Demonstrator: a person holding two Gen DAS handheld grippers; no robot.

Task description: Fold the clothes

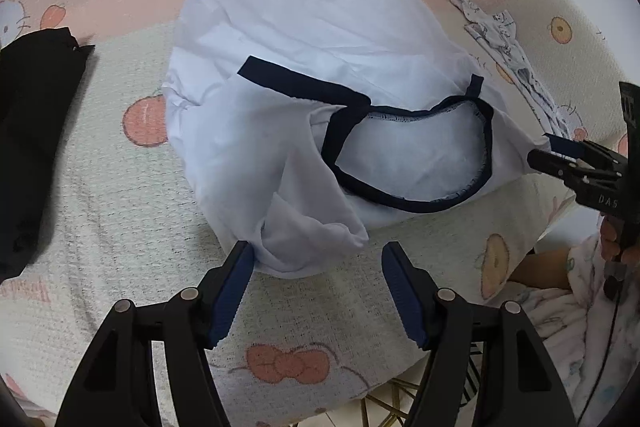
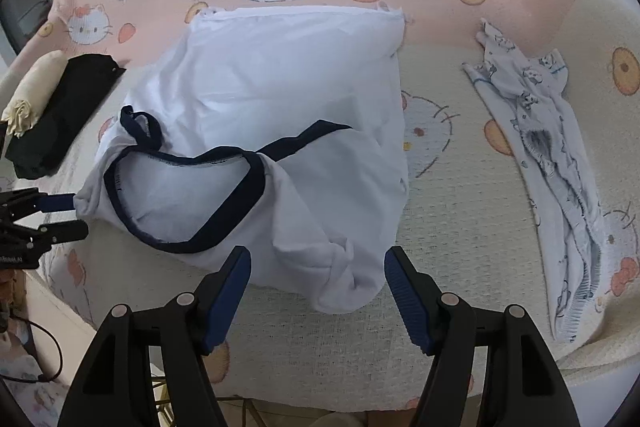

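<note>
A white shirt (image 1: 288,39) with a navy neckband (image 1: 404,201) lies crumpled on the cartoon-cat blanket (image 1: 120,219). My left gripper (image 1: 317,251) is open and points down at the near edge of the shirt. A bunched fold lies between its blue pads (image 1: 236,291); only the left pad touches cloth. My right gripper (image 2: 317,255) is open too, with a rumpled end of the shirt (image 2: 340,279) between its fingers. Each gripper also shows in the other's view at the shirt's side: the right gripper (image 1: 540,151) and the left gripper (image 2: 80,217).
A black garment (image 2: 60,115) lies at the left with a cream roll (image 2: 36,87) on it. A white printed garment (image 2: 540,155) lies stretched out at the right. The bed's near edge (image 2: 320,403) runs just below the grippers. A hand (image 1: 612,235) holds the right gripper.
</note>
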